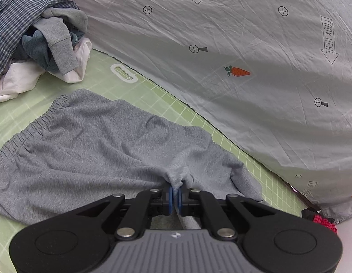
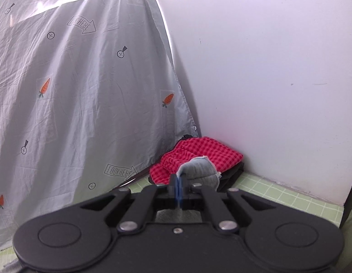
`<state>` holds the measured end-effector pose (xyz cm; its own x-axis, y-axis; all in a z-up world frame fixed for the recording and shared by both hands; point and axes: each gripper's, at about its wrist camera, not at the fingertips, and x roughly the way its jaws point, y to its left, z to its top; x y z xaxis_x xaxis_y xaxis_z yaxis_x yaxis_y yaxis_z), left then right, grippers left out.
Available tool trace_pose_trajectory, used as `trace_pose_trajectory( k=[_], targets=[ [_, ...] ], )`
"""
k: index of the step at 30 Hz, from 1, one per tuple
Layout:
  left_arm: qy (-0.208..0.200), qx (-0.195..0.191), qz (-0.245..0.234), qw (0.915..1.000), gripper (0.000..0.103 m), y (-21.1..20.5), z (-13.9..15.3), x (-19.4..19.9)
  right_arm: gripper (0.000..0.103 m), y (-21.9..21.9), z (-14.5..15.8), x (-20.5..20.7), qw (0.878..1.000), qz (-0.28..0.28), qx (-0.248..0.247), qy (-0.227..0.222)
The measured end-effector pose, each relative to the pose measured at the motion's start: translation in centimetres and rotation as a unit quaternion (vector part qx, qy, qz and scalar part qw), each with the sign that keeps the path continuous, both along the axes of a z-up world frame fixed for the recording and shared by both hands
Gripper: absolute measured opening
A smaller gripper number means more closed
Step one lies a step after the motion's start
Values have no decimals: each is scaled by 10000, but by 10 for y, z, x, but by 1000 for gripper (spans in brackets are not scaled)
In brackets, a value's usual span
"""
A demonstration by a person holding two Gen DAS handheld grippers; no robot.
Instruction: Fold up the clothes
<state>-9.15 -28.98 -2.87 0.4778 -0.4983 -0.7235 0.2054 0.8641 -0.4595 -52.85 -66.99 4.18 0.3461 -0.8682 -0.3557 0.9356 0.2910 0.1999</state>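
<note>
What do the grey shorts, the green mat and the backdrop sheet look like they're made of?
Shorts: soft heathered knit, probably cotton jersey; matte, with a gathered elastic waistband. Mat: smooth sheet printed with a pale grid, likely a vinyl or rubber cutting mat. Sheet: thin woven cloth, finely creased, printed with carrots and arrows.

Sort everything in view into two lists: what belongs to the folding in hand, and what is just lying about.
In the job:
- grey shorts, pinched by both grippers
- left gripper, shut on the fabric
- right gripper, shut on a fabric edge
- green grid mat

Lying about:
- pile of unfolded clothes
- red checked garment
- carrot-print sheet
- white wall
</note>
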Motion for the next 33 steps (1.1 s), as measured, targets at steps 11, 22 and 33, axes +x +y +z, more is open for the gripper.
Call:
trace_pose_trajectory(
  k=[11,22,33],
  targets=[
    [-108,464,-494,9976,8,-47,-15,31,2,-73,-38,29,9962,65,844,-188],
    [-11,1381,-346,9898,65,-64,-50,44,50,-103,-144,22,9787,-519,1903,562],
    [748,1895,431,9781,65,33,-88,14,50,-67,-203,-28,9589,-974,2619,499]
  ],
)
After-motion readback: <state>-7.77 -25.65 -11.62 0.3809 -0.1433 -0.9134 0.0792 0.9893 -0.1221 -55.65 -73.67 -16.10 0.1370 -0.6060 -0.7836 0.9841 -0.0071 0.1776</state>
